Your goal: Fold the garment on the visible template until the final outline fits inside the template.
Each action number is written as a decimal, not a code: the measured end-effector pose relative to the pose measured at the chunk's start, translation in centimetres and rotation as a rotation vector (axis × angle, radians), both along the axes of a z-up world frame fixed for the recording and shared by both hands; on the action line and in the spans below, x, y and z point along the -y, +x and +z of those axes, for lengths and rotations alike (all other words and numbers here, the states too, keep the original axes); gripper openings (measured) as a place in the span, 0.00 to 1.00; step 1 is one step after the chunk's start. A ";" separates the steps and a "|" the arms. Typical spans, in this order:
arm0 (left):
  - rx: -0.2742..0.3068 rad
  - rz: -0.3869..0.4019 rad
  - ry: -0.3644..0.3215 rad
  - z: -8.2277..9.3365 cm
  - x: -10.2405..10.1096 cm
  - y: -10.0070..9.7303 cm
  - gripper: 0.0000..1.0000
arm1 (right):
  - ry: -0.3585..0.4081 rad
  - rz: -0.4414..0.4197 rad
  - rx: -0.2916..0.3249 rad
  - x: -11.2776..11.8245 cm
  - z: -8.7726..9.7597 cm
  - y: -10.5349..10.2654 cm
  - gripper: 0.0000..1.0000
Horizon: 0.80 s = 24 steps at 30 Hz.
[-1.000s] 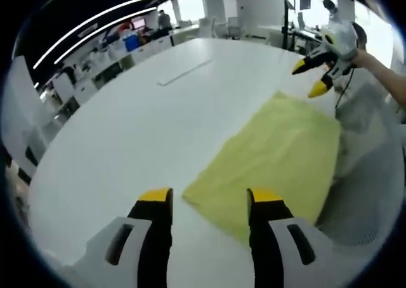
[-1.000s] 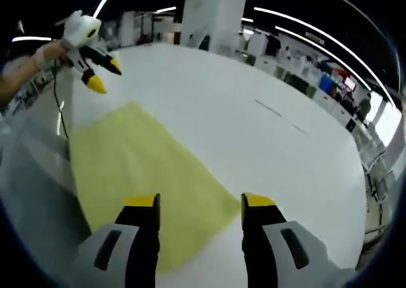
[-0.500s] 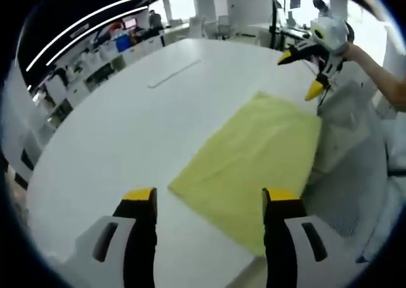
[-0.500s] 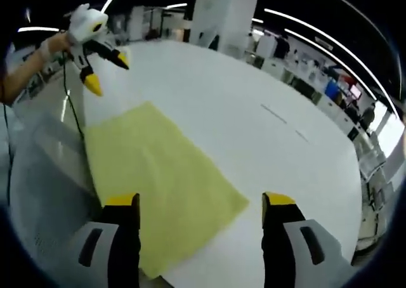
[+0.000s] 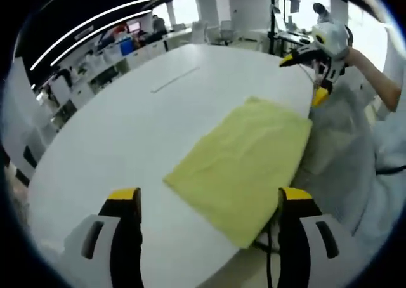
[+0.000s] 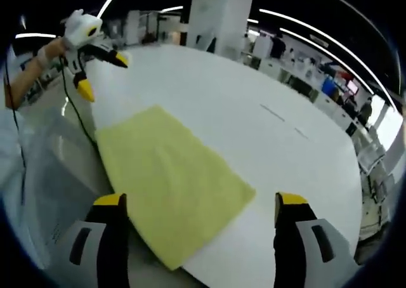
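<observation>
Along the near table edge (image 5: 95, 148) lies the yellow folded garment (image 5: 244, 155), long axis running between both grippers. Left gripper (image 5: 206, 202) hovers spread and empty over one short end; right gripper (image 6: 200, 209) likewise over the other, equally near.

Bare table (image 5: 127, 129) beyond yellow cloth (image 5: 244, 158) (near edge): unobstructed.

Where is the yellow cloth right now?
The yellow cloth lies flat at the white table's near edge, ahead of both open claws.
</observation>
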<state>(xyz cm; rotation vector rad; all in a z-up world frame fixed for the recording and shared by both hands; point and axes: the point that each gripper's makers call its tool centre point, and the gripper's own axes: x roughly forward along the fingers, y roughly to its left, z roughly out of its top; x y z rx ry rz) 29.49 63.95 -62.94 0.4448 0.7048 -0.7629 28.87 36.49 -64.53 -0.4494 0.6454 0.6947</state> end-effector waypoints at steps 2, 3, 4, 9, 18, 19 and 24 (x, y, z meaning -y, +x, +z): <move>0.022 0.012 -0.012 0.2 0.1 -0.2 0.87 | 0.001 -0.005 0.007 0.0 0.2 -0.2 0.99; 0.017 0.013 -0.017 0.0 0.1 -0.5 0.89 | 0.002 -0.009 0.010 0.1 0.4 -0.5 0.99; 0.009 0.016 -0.019 -0.1 0.1 -0.7 0.90 | 0.003 -0.010 0.010 0.1 0.4 -0.6 0.99; -0.005 0.028 -0.014 -0.4 0.0 -1.8 0.94 | 0.002 -0.019 0.010 0.3 0.6 -1.3 0.99; -0.007 0.020 -0.033 -0.2 0.6 -3.2 0.99 | 0.015 -0.024 0.009 -0.3 0.6 -2.2 1.00; -0.009 0.023 -0.030 -0.2 0.5 -3.2 1.00 | 0.015 -0.023 0.012 -0.3 0.7 -2.2 1.00; -0.006 0.034 -0.026 -0.2 0.2 -3.5 1.00 | 0.007 -0.029 0.020 -0.3 0.8 -2.5 1.00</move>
